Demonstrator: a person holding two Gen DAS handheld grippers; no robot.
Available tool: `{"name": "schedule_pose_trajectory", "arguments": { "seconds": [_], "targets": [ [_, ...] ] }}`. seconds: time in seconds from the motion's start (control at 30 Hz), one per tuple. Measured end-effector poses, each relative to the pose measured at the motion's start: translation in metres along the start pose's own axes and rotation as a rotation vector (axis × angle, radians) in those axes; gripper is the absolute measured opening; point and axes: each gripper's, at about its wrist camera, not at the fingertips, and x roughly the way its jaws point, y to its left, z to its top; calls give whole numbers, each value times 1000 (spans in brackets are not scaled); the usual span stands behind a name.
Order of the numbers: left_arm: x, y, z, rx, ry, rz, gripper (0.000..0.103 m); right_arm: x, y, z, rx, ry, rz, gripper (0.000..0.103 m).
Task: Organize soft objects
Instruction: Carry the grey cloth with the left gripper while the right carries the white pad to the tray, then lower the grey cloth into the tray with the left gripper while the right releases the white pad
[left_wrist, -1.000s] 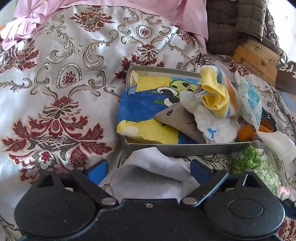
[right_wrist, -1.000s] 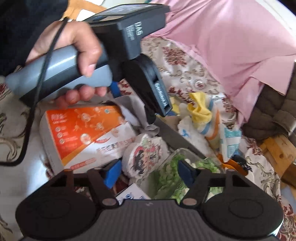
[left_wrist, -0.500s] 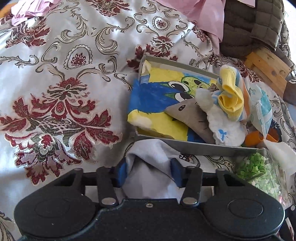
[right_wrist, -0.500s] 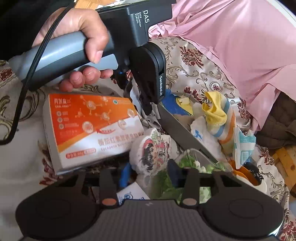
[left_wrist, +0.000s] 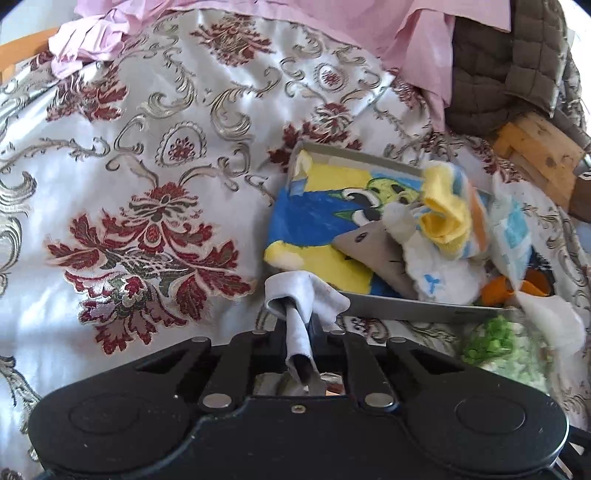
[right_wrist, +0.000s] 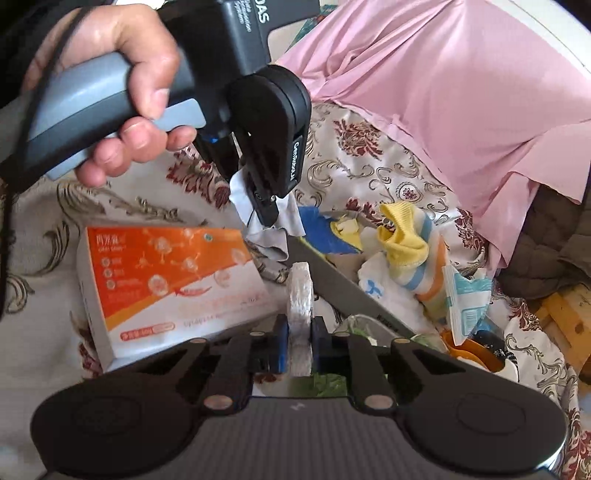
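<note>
A grey metal tray (left_wrist: 406, 306) lies on the patterned bedspread and holds a blue and yellow cartoon cloth (left_wrist: 314, 218), a yellow striped sock (left_wrist: 443, 218) and a white cloth (left_wrist: 447, 280). Just in front of the tray's near wall, my left gripper (left_wrist: 299, 325) pinches a grey cloth (left_wrist: 295, 291) as its jaws close, and the cloth bunches up between them. The right wrist view shows that gripper (right_wrist: 266, 210) in a person's hand, with the grey cloth (right_wrist: 291, 221) hanging from it. My right gripper (right_wrist: 299, 343) is closing on a round white pack (right_wrist: 300, 295), held on edge.
An orange and white box (right_wrist: 166, 280) lies left of the tray. A clear bag of green bits (left_wrist: 491, 343) sits at the tray's near right corner. Pink fabric (right_wrist: 443, 92), a brown quilted cushion (left_wrist: 509, 66) and a wooden block (left_wrist: 535, 158) lie behind.
The left jaws have come together on the grey cloth and raised it off the bedspread. The right jaws have closed on the round white pack, which now stands on edge.
</note>
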Motion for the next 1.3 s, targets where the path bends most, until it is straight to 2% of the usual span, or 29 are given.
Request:
{"name": "schedule_pose_trajectory", "arguments": {
  "seconds": [0.2, 0.4, 0.5, 0.6, 0.87, 1.03, 1.17, 1.3],
  "targets": [
    [-26, -24, 2, 51, -41, 12, 10, -15, -9, 6, 36, -65, -25, 14],
    [-53, -44, 15, 74, -132, 5, 10, -29, -39, 18, 112, -173, -45, 14],
    [-56, -55, 27, 99, -161, -1, 10, -27, -68, 23, 197, -209, -49, 14],
    [-53, -65, 41, 117, -190, 3, 10, -19, -106, 25, 335, -240, -37, 14],
    [-8, -71, 68, 74, -238, 20, 10, 17, -194, 8, 720, -269, 10, 14],
    [28, -76, 79, 76, -227, 17, 10, 45, -229, -22, 956, -214, 70, 14],
    [60, -82, 80, 94, -185, 31, 10, 62, -241, -44, 1026, -192, 74, 15],
    [88, -85, 76, 86, -145, 56, 10, 71, -242, -50, 1068, -185, 84, 16]
  ]
}}
